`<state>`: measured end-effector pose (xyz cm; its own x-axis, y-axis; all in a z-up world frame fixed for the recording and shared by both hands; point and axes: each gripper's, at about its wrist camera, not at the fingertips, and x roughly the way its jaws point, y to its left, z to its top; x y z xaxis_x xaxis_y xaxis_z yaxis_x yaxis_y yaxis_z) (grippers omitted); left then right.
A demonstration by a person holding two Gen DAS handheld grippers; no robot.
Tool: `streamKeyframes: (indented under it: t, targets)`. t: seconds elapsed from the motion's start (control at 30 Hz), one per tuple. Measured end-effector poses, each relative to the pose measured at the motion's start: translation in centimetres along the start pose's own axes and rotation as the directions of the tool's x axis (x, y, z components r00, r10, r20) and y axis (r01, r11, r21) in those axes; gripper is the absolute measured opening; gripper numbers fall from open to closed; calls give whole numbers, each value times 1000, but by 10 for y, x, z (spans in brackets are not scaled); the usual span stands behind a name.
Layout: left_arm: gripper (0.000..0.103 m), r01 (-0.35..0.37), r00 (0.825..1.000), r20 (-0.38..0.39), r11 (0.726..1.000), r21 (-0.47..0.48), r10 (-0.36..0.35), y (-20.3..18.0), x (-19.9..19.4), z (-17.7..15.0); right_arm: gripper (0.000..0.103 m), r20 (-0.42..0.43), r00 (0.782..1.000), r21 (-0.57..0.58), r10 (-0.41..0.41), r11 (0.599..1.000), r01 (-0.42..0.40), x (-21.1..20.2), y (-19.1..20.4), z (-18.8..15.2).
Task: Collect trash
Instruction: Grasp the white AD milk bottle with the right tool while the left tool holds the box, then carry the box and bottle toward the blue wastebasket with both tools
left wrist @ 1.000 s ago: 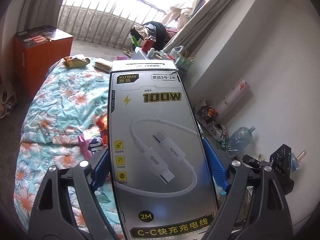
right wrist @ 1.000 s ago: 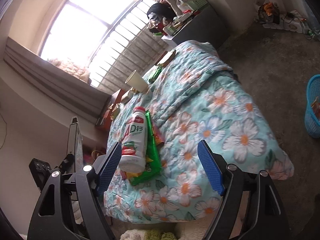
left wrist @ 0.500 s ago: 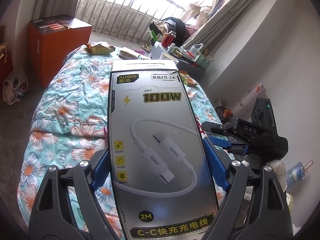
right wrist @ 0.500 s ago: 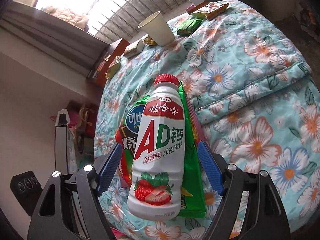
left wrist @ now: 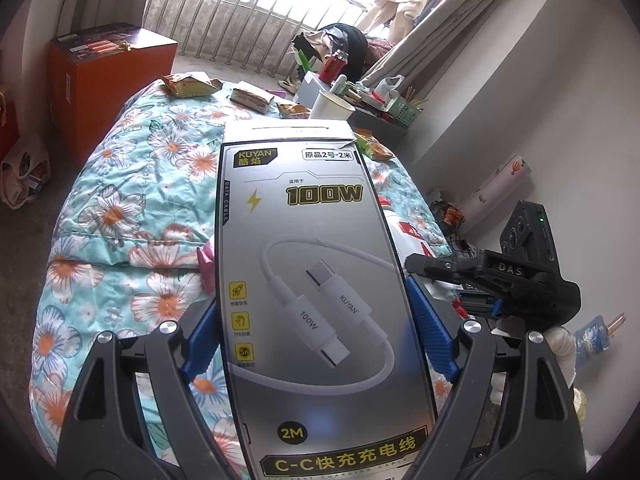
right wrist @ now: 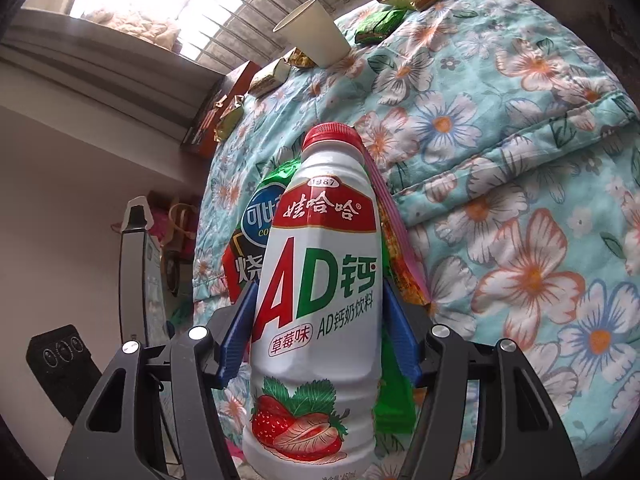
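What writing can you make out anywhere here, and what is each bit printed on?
"KUYAN", "100W", "2M", "C-C快充充电线", "原品2号-2米", "DATA CABLE": cable box, held in the left gripper.
"娃哈哈", "1987", "AD钙", "AD钙奶饮料", "草莓味": bottle, between the just-closing pads of the right gripper.
"DAS": right gripper's body, seen from the left wrist.
"可比", "烧": cut-off print on the snack bag under the bottle.
Box icon captions, bottle's bottom line: too small.
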<state>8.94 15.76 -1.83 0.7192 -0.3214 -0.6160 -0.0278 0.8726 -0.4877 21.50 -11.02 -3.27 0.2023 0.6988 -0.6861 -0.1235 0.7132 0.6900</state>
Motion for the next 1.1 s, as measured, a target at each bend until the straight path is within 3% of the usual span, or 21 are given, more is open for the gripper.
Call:
streamKeyframes:
  t: [0.13,0.33,0.57,0.8,0.9,1.1]
  targets:
    - [79,39,999,-32,999,35,-38,-16,8,-6,59,44,999,42,0,999,-2,-46,-24,-20]
    - [79,100,990,-105,991,91,-90,-48,29,-22,59,114,974,82,-193,979,185,-83,-65,-54]
    - [79,113,982,-167,984,135,-90,-73,46,-36,60,52,974,68,-220,974,216,-62,-79,-70]
    - [79,95,981,-182,982,164,-65,-81,55,-38,64,7,984,108,-180,978,178,-57,-83,-66]
    - [79,87,980,-192,981,172,-54,-82,58,-40,69,14,988,109,-153,983,150,-63,-82,-73]
    - [79,80,971,-238,978,195,-32,-81,70,-47,70,19,983,91,-184,979,182,-57,-77,-69]
